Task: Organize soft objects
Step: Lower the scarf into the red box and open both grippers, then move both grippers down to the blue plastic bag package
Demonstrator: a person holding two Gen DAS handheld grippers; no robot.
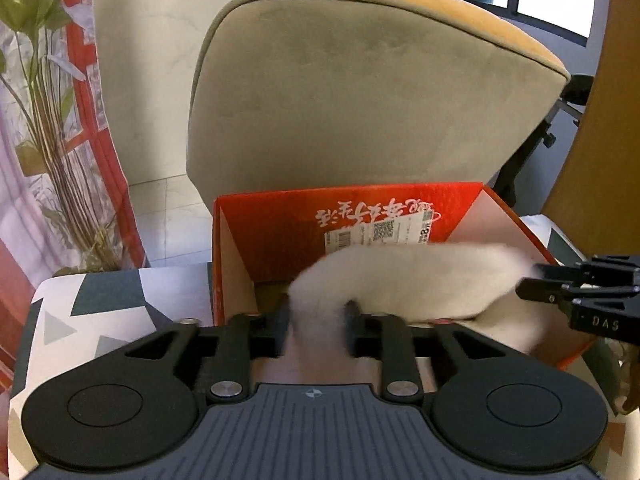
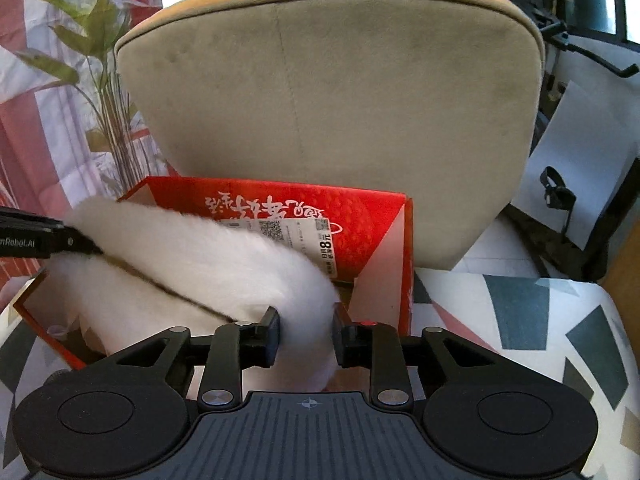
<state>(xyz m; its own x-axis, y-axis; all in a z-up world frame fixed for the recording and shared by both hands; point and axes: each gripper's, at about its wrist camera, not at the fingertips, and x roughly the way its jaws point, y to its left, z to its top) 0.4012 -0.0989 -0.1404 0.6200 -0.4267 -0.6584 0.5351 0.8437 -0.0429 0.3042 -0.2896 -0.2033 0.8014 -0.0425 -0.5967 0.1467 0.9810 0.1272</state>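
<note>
Patterned table (image 1: 100,312), left view: left gripper (image 1: 316,322) straddles the fleece (image 1: 400,276) over the red box (image 1: 280,236), jaws loose. Right view: right gripper (image 2: 306,330) likewise barely pinches it. Light, floppy; best held by its ends.

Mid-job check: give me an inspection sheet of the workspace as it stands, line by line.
Surface: patterned cloth with grey and pink shapes.
Job's things: white fluffy piece draped over the open red box, one end at each gripper.
Clutter: nothing seen outside the box; a small clear item in its corner, unclear.
Grippers: left gripper and right gripper each have fluff between the fingers; whether the pads still press on it cannot be told.
Cables: nothing seen.
Surroundings: beige chair back behind the box, potted plant, red patterned curtain, windows.
</note>
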